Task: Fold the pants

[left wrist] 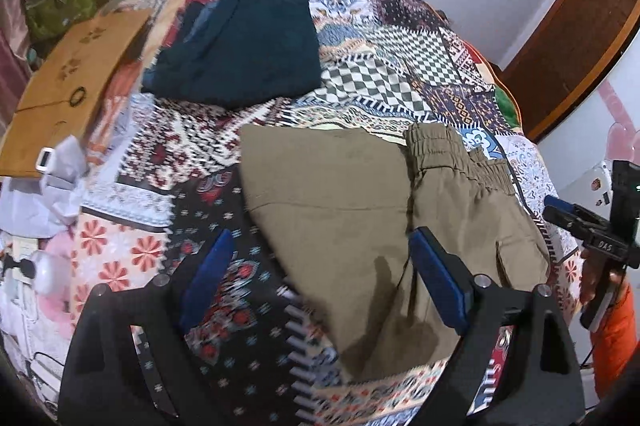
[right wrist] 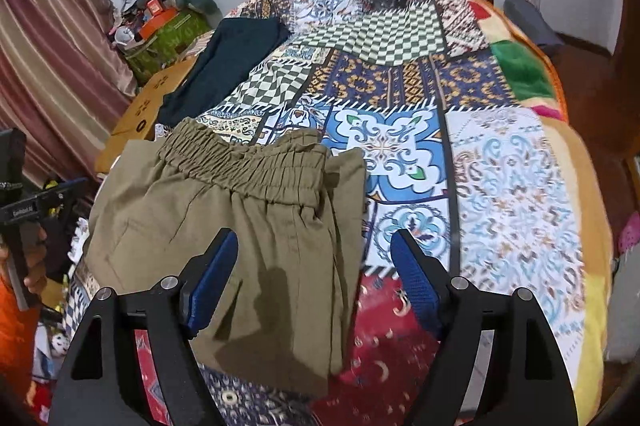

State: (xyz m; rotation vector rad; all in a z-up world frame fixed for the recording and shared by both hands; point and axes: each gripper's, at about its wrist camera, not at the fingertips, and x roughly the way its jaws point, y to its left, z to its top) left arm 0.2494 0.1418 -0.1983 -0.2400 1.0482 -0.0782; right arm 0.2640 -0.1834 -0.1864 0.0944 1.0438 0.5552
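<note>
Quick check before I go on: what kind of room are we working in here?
Most likely a bedroom in a home. The olive pants lie on a bed with a patchwork quilt, a curtain hangs at the side, and a wooden door shows behind.

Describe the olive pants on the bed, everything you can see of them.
The olive pants are a plain woven-looking khaki-green cloth with a gathered elastic waistband and what looks like a side pocket seam. They lie folded over into a compact block on the patchwork bedspread, waistband toward the far side, one flat panel lying to the left of the waistband in the left wrist view. A dark shadow falls on the near part. Both the left gripper and right gripper hover open above them, gripping nothing.
</note>
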